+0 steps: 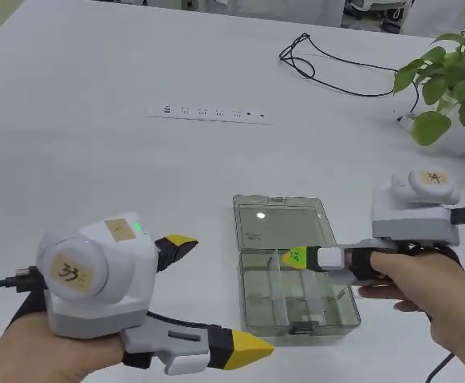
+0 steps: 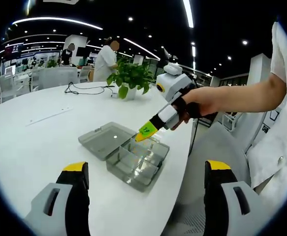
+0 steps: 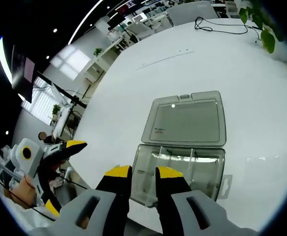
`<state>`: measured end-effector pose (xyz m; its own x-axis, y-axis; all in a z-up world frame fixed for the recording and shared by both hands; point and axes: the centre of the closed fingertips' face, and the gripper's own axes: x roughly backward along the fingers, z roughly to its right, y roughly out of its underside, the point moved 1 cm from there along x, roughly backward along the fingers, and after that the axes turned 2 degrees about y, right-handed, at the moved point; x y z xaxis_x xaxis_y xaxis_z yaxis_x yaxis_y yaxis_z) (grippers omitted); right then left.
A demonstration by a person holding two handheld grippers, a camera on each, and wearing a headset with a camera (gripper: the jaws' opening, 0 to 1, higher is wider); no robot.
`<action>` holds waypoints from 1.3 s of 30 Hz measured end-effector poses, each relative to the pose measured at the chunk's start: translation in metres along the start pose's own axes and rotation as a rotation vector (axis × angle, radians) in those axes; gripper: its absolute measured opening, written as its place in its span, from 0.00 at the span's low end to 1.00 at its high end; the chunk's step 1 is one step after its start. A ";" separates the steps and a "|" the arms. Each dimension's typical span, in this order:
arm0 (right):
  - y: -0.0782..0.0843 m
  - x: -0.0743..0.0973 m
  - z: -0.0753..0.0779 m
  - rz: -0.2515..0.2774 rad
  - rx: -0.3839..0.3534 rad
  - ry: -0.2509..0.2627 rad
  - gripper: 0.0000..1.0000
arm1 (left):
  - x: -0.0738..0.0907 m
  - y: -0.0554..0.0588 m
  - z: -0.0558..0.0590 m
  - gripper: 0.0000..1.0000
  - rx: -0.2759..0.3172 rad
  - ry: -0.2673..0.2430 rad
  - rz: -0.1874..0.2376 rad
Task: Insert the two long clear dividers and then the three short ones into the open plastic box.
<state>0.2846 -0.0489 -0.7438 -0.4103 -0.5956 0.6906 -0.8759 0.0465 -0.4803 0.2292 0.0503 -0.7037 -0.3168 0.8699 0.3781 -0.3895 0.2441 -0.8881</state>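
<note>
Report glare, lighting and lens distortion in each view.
Head view: soft, even light, one small glare spot on the open lid. Left gripper view: bright ceiling strips streak overhead; fisheye bends the table edge. Right gripper view: the glare dot sits on the lid too; the table bows strongly.

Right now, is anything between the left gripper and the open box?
Nothing visible. Bare table lies between the left gripper and the box. The right gripper hangs over the box from the other side, so it might crowd a reach into the compartments.
</note>
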 end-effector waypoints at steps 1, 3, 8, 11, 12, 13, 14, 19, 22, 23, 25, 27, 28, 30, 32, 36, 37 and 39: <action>-0.002 0.004 -0.001 0.012 -0.005 -0.012 0.21 | 0.000 -0.001 0.000 1.00 0.000 -0.002 0.001; -0.005 0.009 -0.002 0.032 -0.016 -0.027 0.21 | 0.000 -0.002 0.001 1.00 -0.001 -0.003 0.002; -0.007 0.030 -0.008 0.067 -0.015 -0.063 0.23 | 0.001 -0.007 0.004 1.00 -0.004 -0.011 0.007; -0.008 0.039 -0.010 0.079 -0.001 -0.081 0.25 | 0.001 -0.010 0.005 1.00 -0.003 -0.020 0.013; -0.008 0.042 -0.010 0.076 0.002 -0.084 0.26 | 0.001 -0.010 0.005 1.00 -0.003 -0.023 0.014; -0.008 0.045 -0.010 0.080 0.007 -0.089 0.26 | 0.001 -0.012 0.006 1.00 -0.002 -0.028 0.017; -0.009 0.049 -0.011 0.087 0.011 -0.102 0.26 | 0.001 -0.012 0.007 1.00 -0.001 -0.031 0.020; -0.013 0.068 -0.007 0.097 0.023 -0.134 0.29 | 0.003 -0.017 0.009 1.00 0.008 -0.053 0.038; -0.014 0.077 -0.001 0.089 0.071 -0.135 0.30 | 0.004 -0.018 0.009 1.00 0.011 -0.067 0.048; -0.013 0.080 0.000 0.083 0.080 -0.137 0.31 | 0.004 -0.018 0.010 1.00 0.013 -0.070 0.051; -0.013 0.086 0.005 0.073 0.113 -0.145 0.32 | 0.005 -0.018 0.012 1.00 0.014 -0.077 0.056; -0.013 0.091 0.010 0.066 0.135 -0.151 0.33 | 0.005 -0.018 0.012 1.00 0.016 -0.085 0.061; -0.013 0.094 0.011 0.070 0.157 -0.157 0.34 | 0.005 -0.018 0.012 1.00 0.017 -0.087 0.064; -0.014 0.098 0.017 0.070 0.201 -0.160 0.37 | 0.006 -0.017 0.012 1.00 0.014 -0.092 0.074; -0.012 0.101 0.024 0.049 0.270 -0.157 0.39 | 0.006 -0.016 0.012 1.00 0.015 -0.096 0.078; -0.004 0.103 0.032 -0.005 0.396 -0.164 0.43 | 0.006 -0.016 0.014 1.00 0.012 -0.101 0.078; -0.004 0.102 0.035 -0.010 0.422 -0.158 0.44 | 0.007 -0.016 0.015 1.00 0.010 -0.099 0.077; 0.000 0.101 0.040 -0.034 0.485 -0.154 0.45 | 0.007 -0.016 0.015 1.00 0.008 -0.098 0.076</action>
<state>0.2539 -0.1411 -0.6958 -0.3097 -0.7036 0.6396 -0.6545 -0.3302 -0.6802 0.2199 0.0461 -0.6833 -0.4281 0.8398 0.3340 -0.3684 0.1754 -0.9130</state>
